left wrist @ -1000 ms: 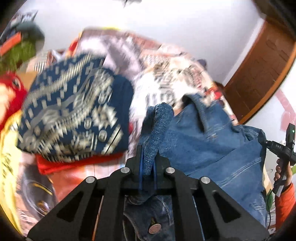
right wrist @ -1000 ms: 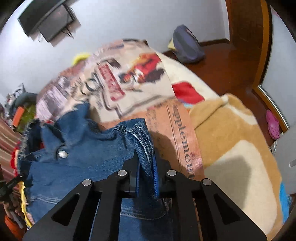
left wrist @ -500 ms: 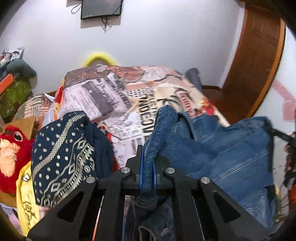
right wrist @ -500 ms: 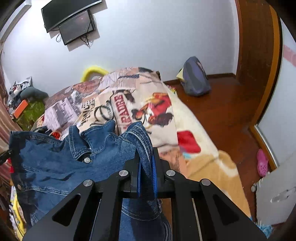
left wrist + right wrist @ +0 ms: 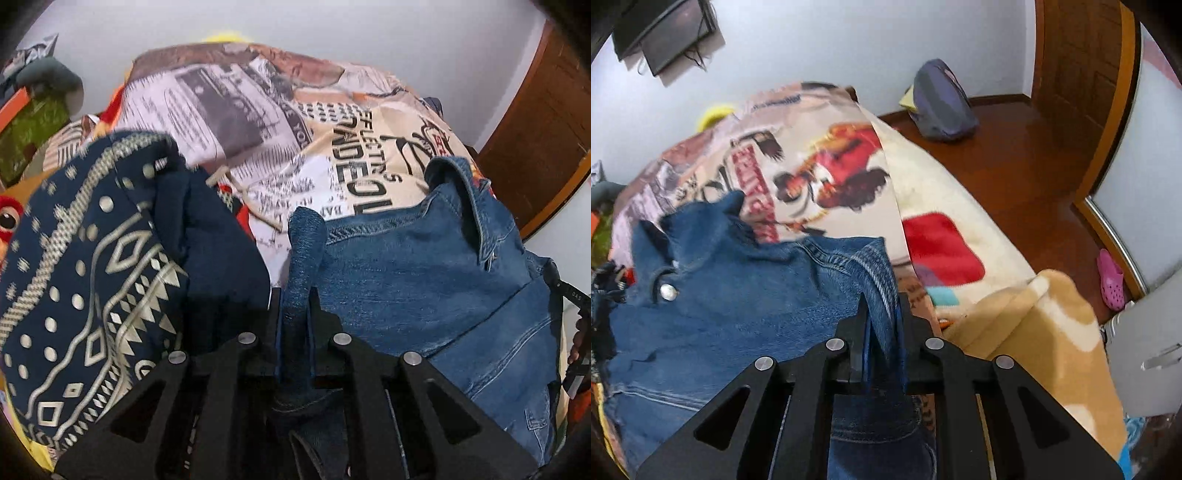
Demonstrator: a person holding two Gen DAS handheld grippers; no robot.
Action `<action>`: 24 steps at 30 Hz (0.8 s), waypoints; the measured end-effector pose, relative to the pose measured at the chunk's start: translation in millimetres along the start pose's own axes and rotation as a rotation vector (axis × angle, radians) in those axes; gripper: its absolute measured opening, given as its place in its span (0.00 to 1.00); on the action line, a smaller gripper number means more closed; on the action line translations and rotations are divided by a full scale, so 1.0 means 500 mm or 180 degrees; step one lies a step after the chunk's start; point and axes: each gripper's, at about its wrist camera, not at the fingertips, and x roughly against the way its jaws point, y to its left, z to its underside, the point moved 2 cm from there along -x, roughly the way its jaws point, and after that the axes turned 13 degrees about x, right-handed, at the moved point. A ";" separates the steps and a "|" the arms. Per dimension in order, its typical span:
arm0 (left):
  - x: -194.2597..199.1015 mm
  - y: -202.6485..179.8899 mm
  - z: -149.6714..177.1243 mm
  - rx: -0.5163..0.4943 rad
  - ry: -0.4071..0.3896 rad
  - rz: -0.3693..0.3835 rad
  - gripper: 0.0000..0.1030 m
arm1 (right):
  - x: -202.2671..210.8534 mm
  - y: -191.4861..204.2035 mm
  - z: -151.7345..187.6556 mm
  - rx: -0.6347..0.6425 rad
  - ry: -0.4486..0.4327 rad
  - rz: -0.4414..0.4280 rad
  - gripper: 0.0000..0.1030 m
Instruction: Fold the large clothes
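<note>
Denim jacket (image 5: pixel 424 288), one shoulder edge pinched in left claw (image 5: pixel 294 314), other in right claw (image 5: pixel 882 325), hung spread between them for laying onto bed (image 5: pixel 258 110) ahead.

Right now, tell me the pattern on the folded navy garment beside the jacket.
Cream geometric dots, diamonds and zigzags on the navy garment; clearest in the left wrist view.

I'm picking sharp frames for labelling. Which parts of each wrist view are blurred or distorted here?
Left wrist view: the patterned navy garment and newspaper-print bedspread are motion-smeared, while the left gripper stays sharp. Right wrist view: the denim jacket collar and bedspread print are smeared; fisheye bends the door frame.
</note>
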 end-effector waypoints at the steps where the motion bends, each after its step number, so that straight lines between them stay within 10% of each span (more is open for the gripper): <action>1: -0.002 0.000 0.000 -0.0011 -0.0005 -0.0007 0.09 | 0.001 0.002 0.001 0.0005 -0.0005 0.0021 0.15; 11: 0.111 -0.037 0.028 -0.0399 -0.0173 -0.0205 0.17 | 0.113 0.025 -0.003 0.0021 -0.0096 -0.0120 0.36; 21: 0.345 -0.075 0.100 -0.0622 -0.0611 0.0038 0.53 | 0.354 0.150 0.024 0.0815 -0.0627 0.0155 0.71; 24: 0.394 -0.071 0.131 -0.0615 -0.0648 -0.0003 0.80 | 0.407 0.179 0.051 0.0908 -0.0703 0.0115 0.73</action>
